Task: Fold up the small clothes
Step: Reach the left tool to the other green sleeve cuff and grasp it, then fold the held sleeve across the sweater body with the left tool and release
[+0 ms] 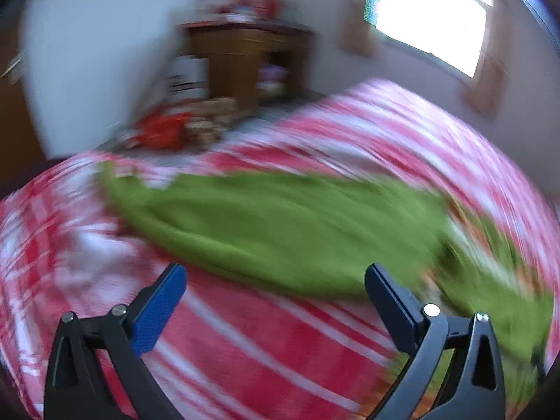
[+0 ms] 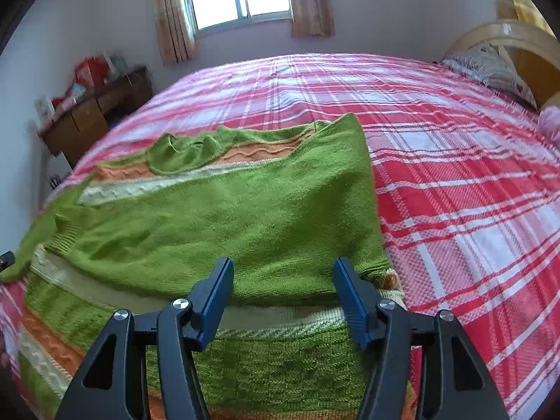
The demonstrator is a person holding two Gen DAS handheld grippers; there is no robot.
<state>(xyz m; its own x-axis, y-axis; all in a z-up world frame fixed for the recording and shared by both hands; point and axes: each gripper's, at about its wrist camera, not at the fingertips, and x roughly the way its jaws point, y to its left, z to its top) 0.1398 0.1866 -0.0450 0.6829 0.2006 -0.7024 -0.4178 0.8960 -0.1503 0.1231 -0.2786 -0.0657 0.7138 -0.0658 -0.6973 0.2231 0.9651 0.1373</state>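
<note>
Left wrist view motion-blurred throughout: green knitted sweater (image 1: 280,231) edges smeared, wooden cabinet (image 1: 245,59) contents illegible. Right wrist view: sweater's lower hem cut off at bottom edge.

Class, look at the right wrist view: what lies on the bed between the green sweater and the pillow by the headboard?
Only bare red plaid bedspread lies between the green sweater and the pillow; the right wrist view shows this.
</note>
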